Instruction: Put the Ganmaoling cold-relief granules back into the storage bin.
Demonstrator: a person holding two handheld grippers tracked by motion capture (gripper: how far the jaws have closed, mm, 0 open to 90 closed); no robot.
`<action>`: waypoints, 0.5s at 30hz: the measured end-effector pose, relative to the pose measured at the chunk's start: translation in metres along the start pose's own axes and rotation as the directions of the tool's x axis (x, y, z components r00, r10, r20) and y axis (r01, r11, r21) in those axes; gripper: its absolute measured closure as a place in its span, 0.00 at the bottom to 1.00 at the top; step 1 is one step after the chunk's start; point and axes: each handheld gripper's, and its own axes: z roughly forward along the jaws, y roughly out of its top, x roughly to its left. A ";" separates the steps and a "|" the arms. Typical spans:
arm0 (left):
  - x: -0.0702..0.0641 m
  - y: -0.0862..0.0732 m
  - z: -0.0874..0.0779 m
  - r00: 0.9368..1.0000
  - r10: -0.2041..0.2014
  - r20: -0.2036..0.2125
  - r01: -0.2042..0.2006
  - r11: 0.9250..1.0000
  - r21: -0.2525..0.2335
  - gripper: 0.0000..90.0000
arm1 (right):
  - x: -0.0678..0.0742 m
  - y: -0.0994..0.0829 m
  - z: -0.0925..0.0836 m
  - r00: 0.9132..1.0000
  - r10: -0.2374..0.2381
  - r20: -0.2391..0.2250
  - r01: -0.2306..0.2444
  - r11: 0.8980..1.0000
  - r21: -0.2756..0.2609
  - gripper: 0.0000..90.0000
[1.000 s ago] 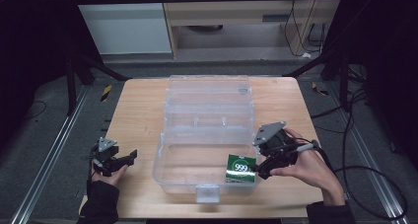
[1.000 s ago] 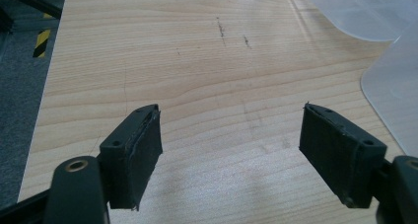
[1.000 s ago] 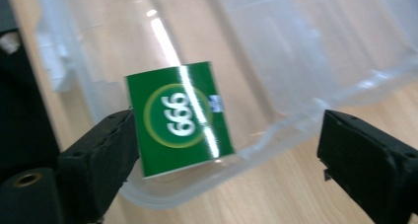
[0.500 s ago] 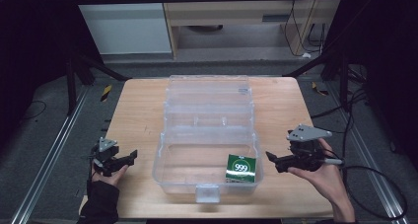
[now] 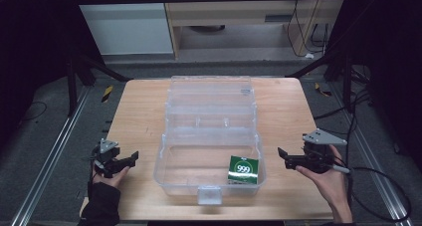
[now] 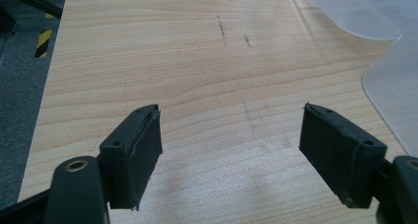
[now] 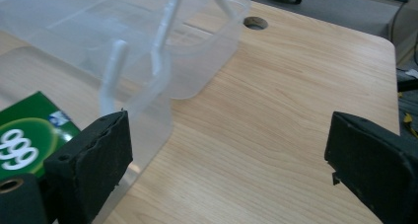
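A clear plastic box [image 5: 171, 173] stands open in the middle of the wooden table, its lid [image 5: 209, 91] folded back behind it. Inside, at the front right corner, lies a green packet marked 999 [image 5: 243, 169], seen through the box wall [image 7: 148, 120] as the green packet [image 7: 29, 135] in the right gripper view. My right gripper [image 5: 284, 158] is open, empty, a short way right of the box. My left gripper [image 5: 130, 159] is open and empty near the table's left front edge, left of the box [image 6: 394, 86].
The wooden table [image 5: 134, 116] has bare wood on both sides of the box. A round hole [image 7: 255, 22] sits in the tabletop beyond the box. Dark floor and metal rails [image 5: 50, 156] flank the table; cabinets stand behind it.
My right gripper drew back to the right, out of the box, leaving the green packet lying inside, then eased down. The left gripper has stayed put.
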 end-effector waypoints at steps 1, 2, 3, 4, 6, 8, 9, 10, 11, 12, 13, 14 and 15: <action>0.000 0.000 0.000 1.000 0.000 0.000 0.000 1.000 0.000 0.26 | -0.002 -0.002 0.001 1.000 0.008 0.004 -0.008 1.000 0.005 0.04; 0.000 0.000 0.000 1.000 0.000 0.000 0.000 1.000 -0.001 0.26 | -0.003 -0.004 0.002 1.000 0.015 0.014 -0.015 1.000 0.002 0.05; 0.000 0.000 0.000 1.000 -0.001 0.000 0.001 1.000 -0.002 0.26 | -0.007 -0.009 0.005 0.999 0.022 0.026 -0.022 1.000 0.000 0.04; 0.000 0.000 0.000 1.000 -0.001 0.000 0.001 1.000 -0.002 0.26 | -0.007 -0.009 0.005 0.999 0.022 0.026 -0.022 1.000 0.000 0.04; 0.000 0.000 0.000 1.000 0.001 0.000 -0.001 1.000 -0.001 0.26 | -0.009 -0.013 0.007 0.999 0.034 0.041 -0.034 0.999 -0.002 0.04; 0.000 0.000 0.001 1.000 0.003 -0.001 -0.003 1.000 0.000 0.26 | -0.012 -0.018 0.010 0.997 0.046 0.058 -0.046 0.999 -0.006 0.04; 0.000 0.000 0.001 1.000 0.003 -0.002 -0.003 1.000 0.000 0.26 | -0.014 -0.021 0.011 0.997 0.053 0.064 -0.053 0.999 -0.003 0.04; 0.000 0.000 0.001 1.000 0.004 -0.002 -0.004 1.000 0.000 0.26 | -0.015 -0.023 0.013 0.996 0.055 0.073 -0.055 0.998 -0.001 0.04; 0.000 0.000 0.001 1.000 0.004 -0.003 -0.004 1.000 0.001 0.25 | -0.016 -0.026 0.015 0.995 0.059 0.085 -0.060 0.998 0.003 0.04; 0.000 0.000 0.001 1.000 0.003 -0.003 -0.003 1.000 0.000 0.25 | -0.017 -0.029 0.017 0.994 0.059 0.093 -0.060 0.998 0.011 0.03; 0.001 0.000 0.001 1.000 0.003 -0.003 -0.003 1.000 0.000 0.25 | -0.018 -0.032 0.019 0.993 0.063 0.104 -0.065 0.998 0.018 0.03; 0.001 0.000 0.001 1.000 0.003 -0.004 -0.003 1.000 0.001 0.25 | -0.020 -0.035 0.020 0.991 0.067 0.112 -0.070 0.997 0.019 0.03; 0.001 -0.001 0.001 1.000 0.003 -0.004 -0.003 1.000 0.002 0.25 | -0.021 -0.038 0.022 0.990 0.075 0.115 -0.078 0.997 0.023 0.03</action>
